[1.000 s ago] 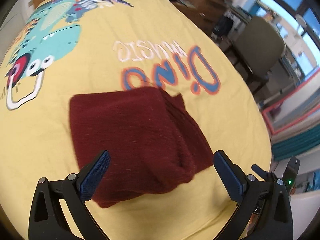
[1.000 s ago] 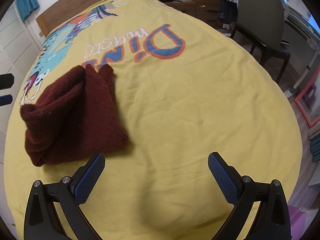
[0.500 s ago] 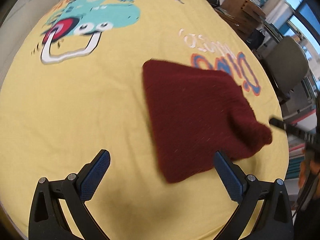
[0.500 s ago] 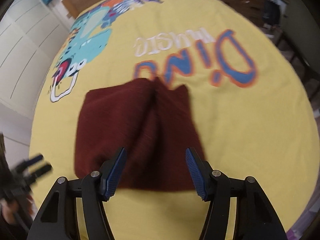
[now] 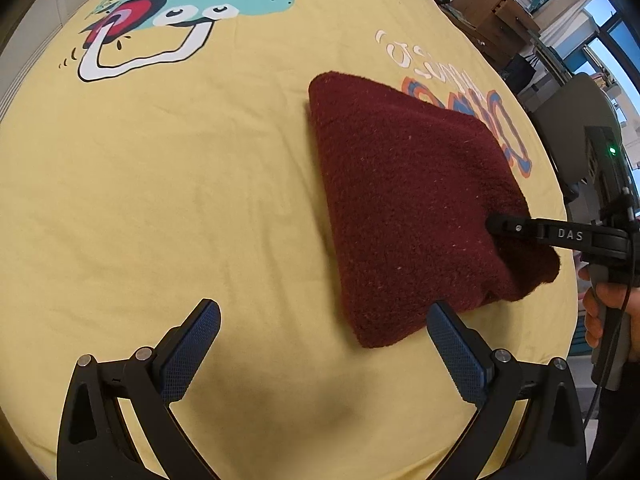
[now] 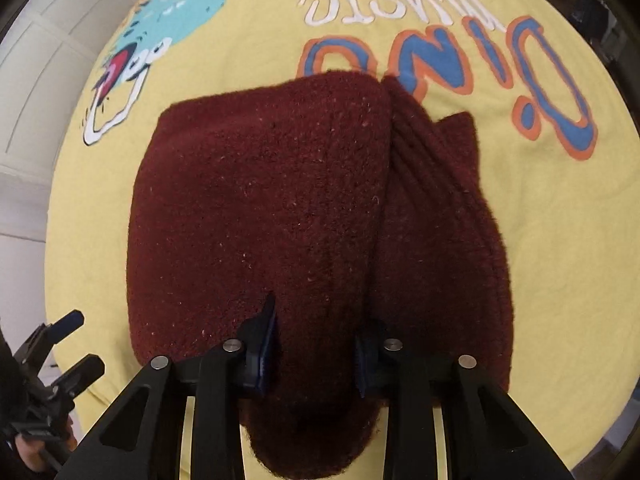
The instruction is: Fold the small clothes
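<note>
Maroon knit garment (image 6: pixel 256 216) lay lengthwise ahead of the right gripper (image 6: pixel 316 344), which pinched its near edge; the left gripper (image 5: pixel 324 348), jaws spread and empty, hovered beside it.

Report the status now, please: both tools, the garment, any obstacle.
Left tool open, hovering above the bedspread, holding nothing. Right tool shut on near edge of the maroon sweater. Sweater folded, lying on bedspread. No obstacle seen.
</note>
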The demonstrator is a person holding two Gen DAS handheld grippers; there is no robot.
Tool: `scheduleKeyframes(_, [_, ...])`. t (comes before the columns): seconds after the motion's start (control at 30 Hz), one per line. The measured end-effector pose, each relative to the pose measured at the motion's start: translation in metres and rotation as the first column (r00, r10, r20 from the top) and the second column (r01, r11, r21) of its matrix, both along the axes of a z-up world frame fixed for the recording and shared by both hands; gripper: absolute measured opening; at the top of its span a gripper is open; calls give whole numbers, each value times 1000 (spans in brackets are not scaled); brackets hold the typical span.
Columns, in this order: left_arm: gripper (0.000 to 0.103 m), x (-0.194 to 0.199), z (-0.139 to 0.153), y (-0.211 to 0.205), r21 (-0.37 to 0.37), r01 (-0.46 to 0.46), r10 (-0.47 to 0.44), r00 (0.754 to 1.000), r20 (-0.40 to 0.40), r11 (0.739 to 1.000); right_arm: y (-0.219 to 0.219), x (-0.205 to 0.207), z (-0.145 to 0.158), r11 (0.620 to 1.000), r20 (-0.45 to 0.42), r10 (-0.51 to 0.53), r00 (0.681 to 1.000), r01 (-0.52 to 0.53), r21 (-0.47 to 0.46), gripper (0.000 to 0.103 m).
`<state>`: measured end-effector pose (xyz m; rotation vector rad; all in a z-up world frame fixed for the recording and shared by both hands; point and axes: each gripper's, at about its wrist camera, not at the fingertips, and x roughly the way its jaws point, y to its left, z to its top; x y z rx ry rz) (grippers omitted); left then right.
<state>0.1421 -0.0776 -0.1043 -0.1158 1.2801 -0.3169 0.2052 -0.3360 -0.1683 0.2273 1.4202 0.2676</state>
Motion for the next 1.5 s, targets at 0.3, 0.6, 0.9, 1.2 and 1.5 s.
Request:
scheduleKeyframes(0.3, [102, -3, 9, -10, 2, 34, -34, 999, 23, 999, -60, -13, 57, 997, 161, -31, 986, 41, -59, 19])
scheduleKeyframes(0.6, [102, -8, 2, -25, 5, 53, -53, 999, 11, 999, -78, -28, -15, 993, 35, -51, 998, 54, -109, 21])
scheduleKeyframes(0.9, [102, 1, -2, -35, 28, 53, -53, 999, 9, 998, -87, -32, -5, 985, 81, -85, 993, 96, -142, 55])
scheduleKeyframes(1.2, [102, 33, 9, -61, 48, 50, -52, 998, 41, 998, -95, -32, 20, 983, 155, -151, 976, 164, -81, 82])
scheduleKeyframes(1.5, [102, 74, -11, -111, 86, 70, -68, 997, -19, 994, -73, -19, 14, 992, 168, -124, 978, 128, -13, 102])
